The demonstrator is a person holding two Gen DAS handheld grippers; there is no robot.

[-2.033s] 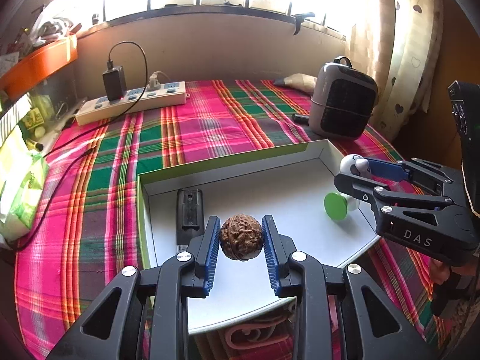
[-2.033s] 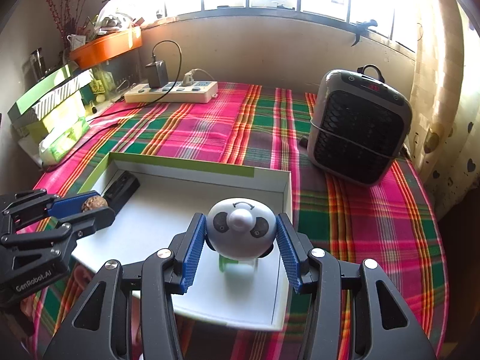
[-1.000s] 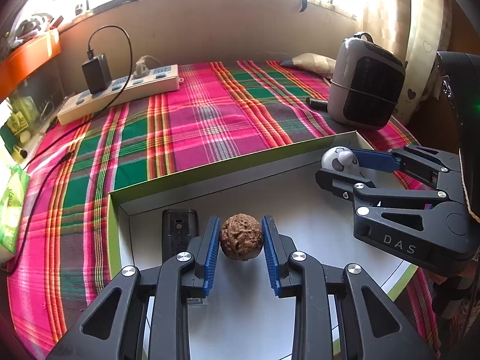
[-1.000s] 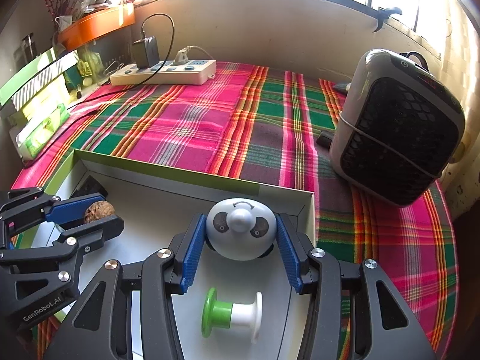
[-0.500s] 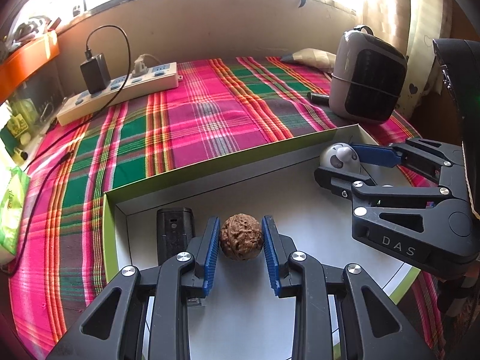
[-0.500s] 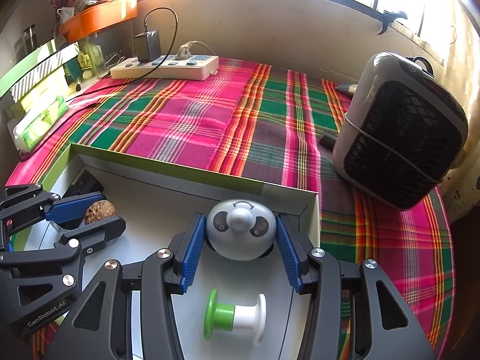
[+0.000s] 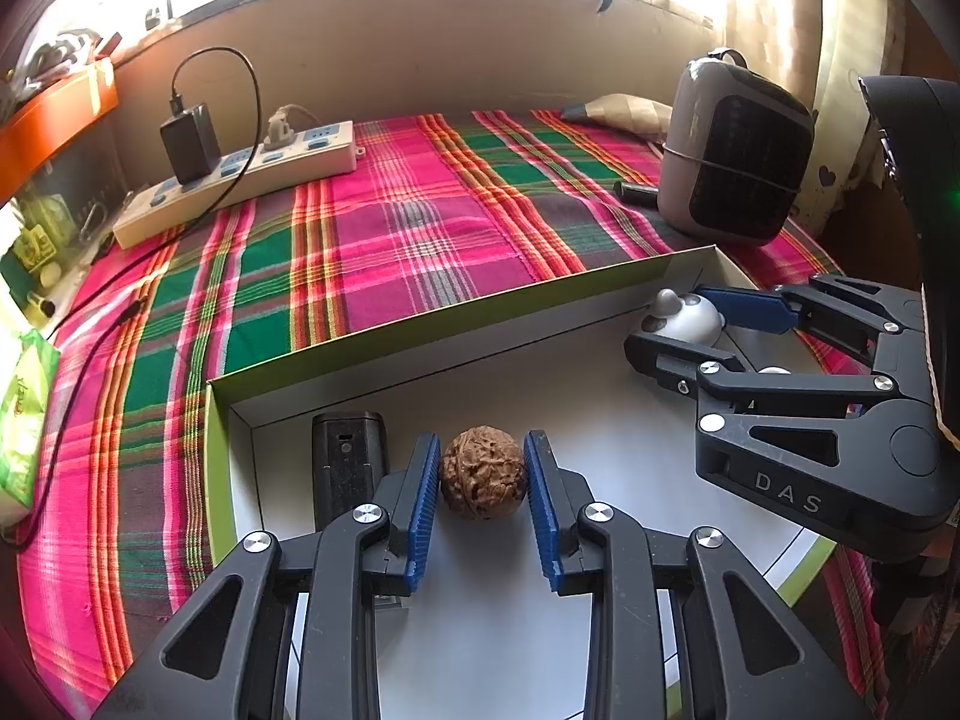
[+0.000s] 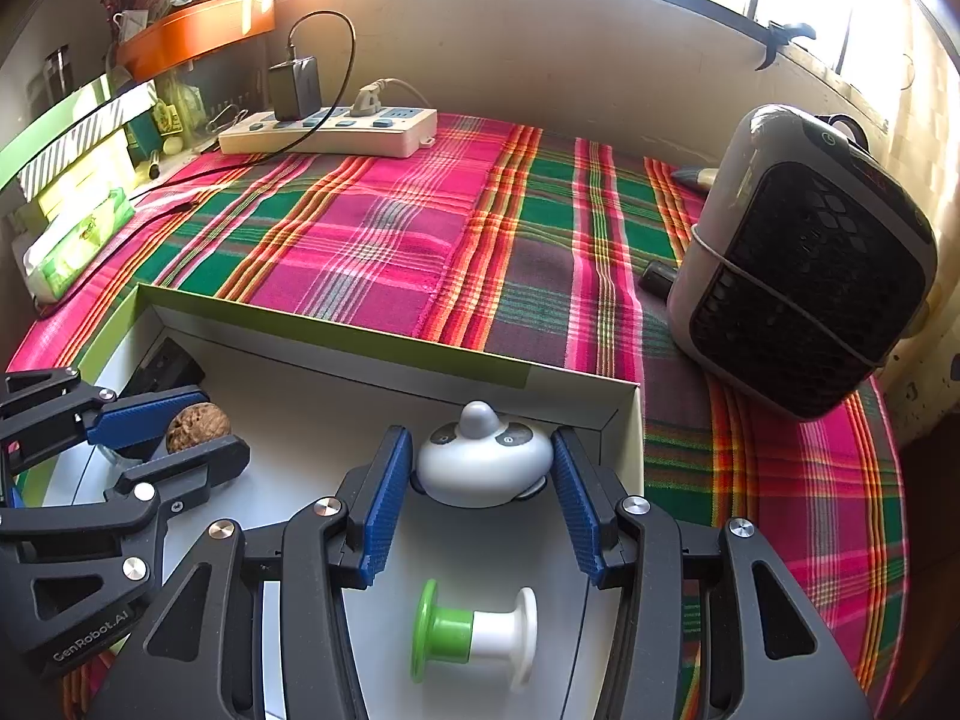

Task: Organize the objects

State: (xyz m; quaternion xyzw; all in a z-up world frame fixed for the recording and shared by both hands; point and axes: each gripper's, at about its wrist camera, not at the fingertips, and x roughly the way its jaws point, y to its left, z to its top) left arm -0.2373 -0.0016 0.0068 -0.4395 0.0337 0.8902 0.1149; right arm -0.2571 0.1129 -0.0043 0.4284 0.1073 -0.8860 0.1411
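Observation:
A brown walnut (image 7: 483,473) rests on the floor of a white box with green rim (image 7: 420,324). My left gripper (image 7: 483,501) is open around it, with gaps at both pads. A white panda-faced toy (image 8: 483,463) sits on the box floor near the far right corner. My right gripper (image 8: 483,507) is open around it, pads just off its sides. The walnut (image 8: 197,425) and left gripper also show in the right wrist view, and the toy (image 7: 684,317) shows in the left wrist view.
A black rectangular device (image 7: 347,462) lies in the box left of the walnut. A green-and-white spool (image 8: 474,633) lies in the box under my right gripper. A grey heater (image 8: 804,258) stands at right and a power strip (image 8: 330,131) at the back on the plaid cloth.
Both grippers have lowered and opened: the walnut and the panda toy now rest on the box floor with the jaws spread apart from them.

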